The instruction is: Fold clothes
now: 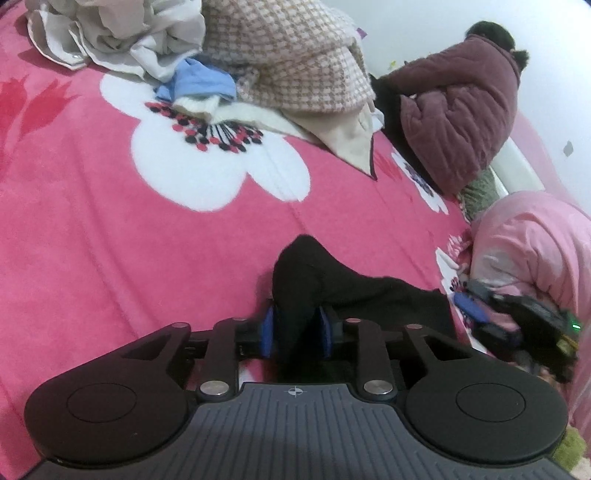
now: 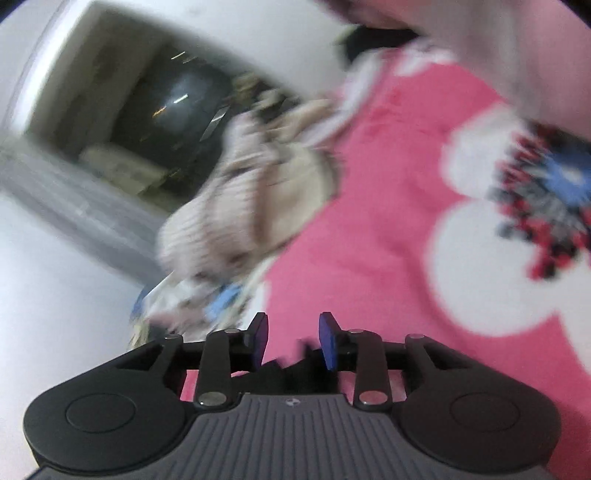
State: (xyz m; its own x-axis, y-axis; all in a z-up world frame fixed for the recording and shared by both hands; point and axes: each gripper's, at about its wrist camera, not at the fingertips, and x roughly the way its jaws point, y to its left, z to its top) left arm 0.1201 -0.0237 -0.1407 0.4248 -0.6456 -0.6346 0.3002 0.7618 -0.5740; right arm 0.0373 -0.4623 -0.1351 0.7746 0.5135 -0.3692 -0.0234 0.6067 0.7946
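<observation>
A black garment (image 1: pixel 351 288) lies crumpled on the pink flowered blanket (image 1: pixel 110 240). One fold of it rises between the blue pads of my left gripper (image 1: pixel 296 328), whose jaws stand apart around the cloth and do not clamp it. At the right edge of the left wrist view, my right gripper (image 1: pixel 480 314) shows blurred just past the black garment's far end. In its own view the right gripper (image 2: pixel 293 339) is open with nothing between its pads. A strip of black cloth (image 2: pixel 291 373) lies just below them.
A pile of clothes sits at the back of the bed: a houndstooth coat (image 1: pixel 295 62), pale beige fabric (image 1: pixel 118 33) and a blue piece (image 1: pixel 199 83). A maroon padded jacket (image 1: pixel 461 110) and a pink quilted garment (image 1: pixel 528 240) lie at the right. The right wrist view is blurred.
</observation>
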